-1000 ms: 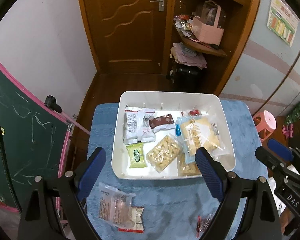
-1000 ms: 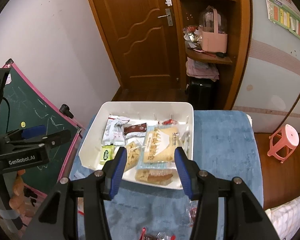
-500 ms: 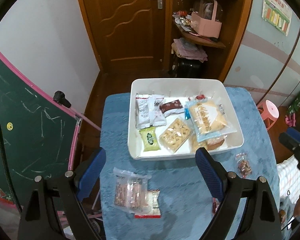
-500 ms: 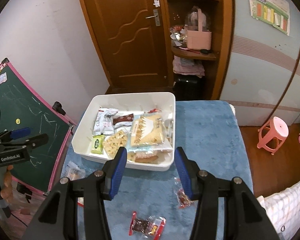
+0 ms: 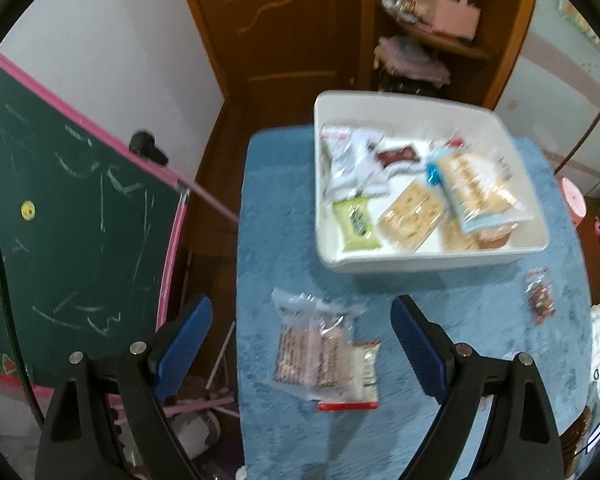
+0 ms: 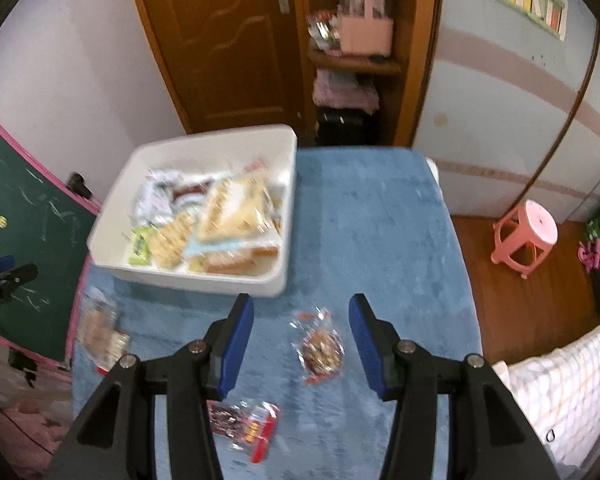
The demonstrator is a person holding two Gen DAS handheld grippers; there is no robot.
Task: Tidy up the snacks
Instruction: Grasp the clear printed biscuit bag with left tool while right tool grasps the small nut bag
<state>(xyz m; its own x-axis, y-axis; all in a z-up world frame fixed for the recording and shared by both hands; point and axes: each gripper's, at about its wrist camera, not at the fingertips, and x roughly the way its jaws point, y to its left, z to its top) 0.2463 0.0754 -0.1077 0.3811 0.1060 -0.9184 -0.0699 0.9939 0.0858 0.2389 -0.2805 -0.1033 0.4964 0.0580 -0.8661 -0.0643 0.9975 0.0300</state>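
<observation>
Left wrist view has the left gripper (image 5: 300,332) spread wide with nothing in it, hanging over a clear cracker packet (image 5: 316,354) that lies on the blue tablecloth (image 5: 440,420), near the white bin (image 5: 420,266) already loaded with snacks. Right wrist cam: right gripper (image 6: 301,334) also gaping and empty, a small nut packet (image 6: 319,346) sitting on the cloth between its fingers, and a red-edged candy packet (image 6: 246,426) lower down by the left finger. Both shots are kinda blurry.

Both wrist views high, angled down; share white bin (image 5: 404,264) (image 6: 188,280), blue table (image 5: 276,240) (image 6: 372,216).
</observation>
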